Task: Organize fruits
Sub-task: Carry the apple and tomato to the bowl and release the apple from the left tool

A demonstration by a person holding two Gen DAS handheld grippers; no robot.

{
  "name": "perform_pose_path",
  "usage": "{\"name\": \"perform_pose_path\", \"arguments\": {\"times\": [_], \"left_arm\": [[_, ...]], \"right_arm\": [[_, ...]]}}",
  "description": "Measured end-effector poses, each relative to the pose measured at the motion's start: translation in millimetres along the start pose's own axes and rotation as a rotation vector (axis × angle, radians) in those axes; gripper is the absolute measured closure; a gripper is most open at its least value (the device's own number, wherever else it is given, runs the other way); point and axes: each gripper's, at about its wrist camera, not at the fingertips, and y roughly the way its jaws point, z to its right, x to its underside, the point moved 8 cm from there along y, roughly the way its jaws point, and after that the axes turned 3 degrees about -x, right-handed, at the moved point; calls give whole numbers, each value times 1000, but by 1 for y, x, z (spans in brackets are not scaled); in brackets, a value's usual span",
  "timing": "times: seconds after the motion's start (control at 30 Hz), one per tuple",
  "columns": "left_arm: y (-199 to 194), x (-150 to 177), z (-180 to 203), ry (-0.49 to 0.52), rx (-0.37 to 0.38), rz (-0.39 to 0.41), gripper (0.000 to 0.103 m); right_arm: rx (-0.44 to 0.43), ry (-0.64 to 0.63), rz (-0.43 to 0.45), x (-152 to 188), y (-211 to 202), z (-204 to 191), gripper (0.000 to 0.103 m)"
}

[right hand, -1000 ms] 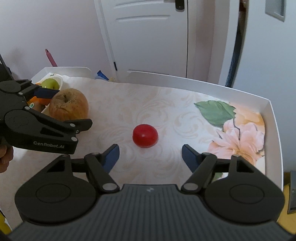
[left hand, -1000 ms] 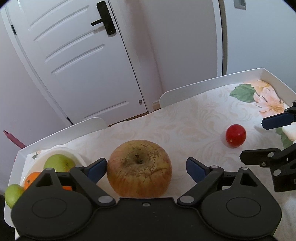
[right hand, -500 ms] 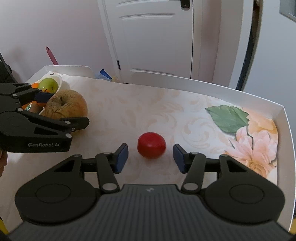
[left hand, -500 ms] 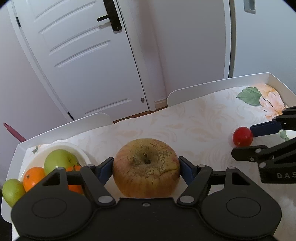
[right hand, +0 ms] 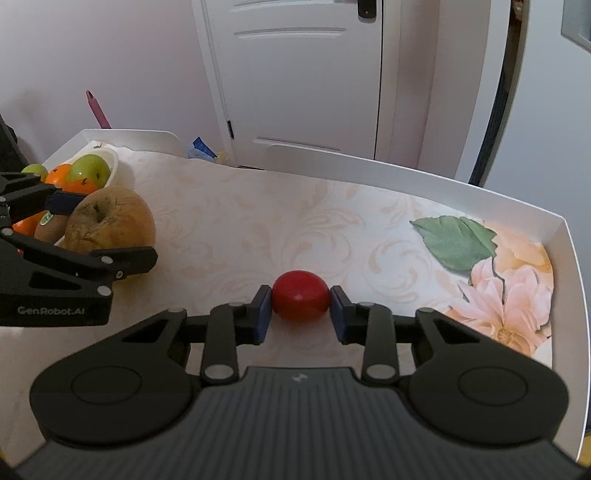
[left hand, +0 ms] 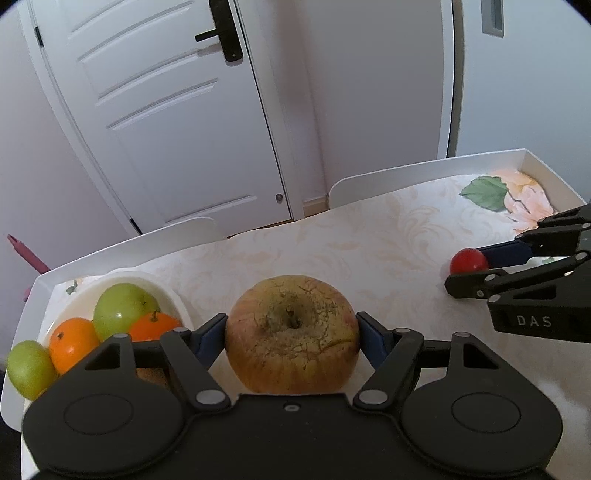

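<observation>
Worktop: a cream floral-patterned worktop point(right hand: 280, 221) is edged by a raised white rim point(right hand: 443, 184); a printed pink flower and green leaf point(right hand: 458, 240) are seen at the right of the right wrist view.

Left gripper: the left gripper point(left hand: 291, 332) is seen low in the centre of the left wrist view, its blue-padded fingers point(left hand: 207, 338) pressed against both sides of a large wrinkled apple point(left hand: 291, 332), yellow-brown and cracked, which is held just above or on the worktop; which of the two cannot be told.

Right gripper: the right gripper point(right hand: 300, 306) is seen at lower centre of the right wrist view, its fingers point(right hand: 263, 310) closed on a small red tomato point(right hand: 300, 301) from either side, on the worktop near the flower print.

Bowl: a white bowl point(left hand: 166, 295) is seen at the lower left of the left wrist view, just beside the apple; green apples point(left hand: 122, 310) and oranges point(left hand: 70, 343) are piled in it, and a kiwi point(right hand: 50, 225) is shown in the right wrist view.

Room: a white panelled door point(left hand: 166, 129) with a black handle point(left hand: 221, 33) fills the upper left of the left wrist view; pale walls are seen on both sides. White chair backs point(left hand: 369, 184) stand behind the far rim. A pink stick-like object point(right hand: 96, 109) is seen at upper left in the right wrist view.
</observation>
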Motion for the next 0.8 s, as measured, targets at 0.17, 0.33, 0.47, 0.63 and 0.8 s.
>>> {"name": "perform_pose_path", "arguments": {"times": [0.17, 0.33, 0.47, 0.63, 0.8], "left_arm": [[-15, -1, -5, -21, 2, 17, 26], [-35, -3, -12, -48, 14, 32, 26], [-52, -4, -23, -63, 11, 49, 26], [-71, -6, -44, -95, -9, 72, 26], [-89, -8, -71, -122, -40, 95, 26]], "right_arm": [[-7, -5, 15, -4, -10, -5, 55], [-24, 17, 33, -10, -24, -11, 55], [-35, 10, 49, -18, -35, -25, 55], [-61, -15, 67, -29, -48, -49, 55], [-84, -42, 88, -42, -57, -78, 55]]}}
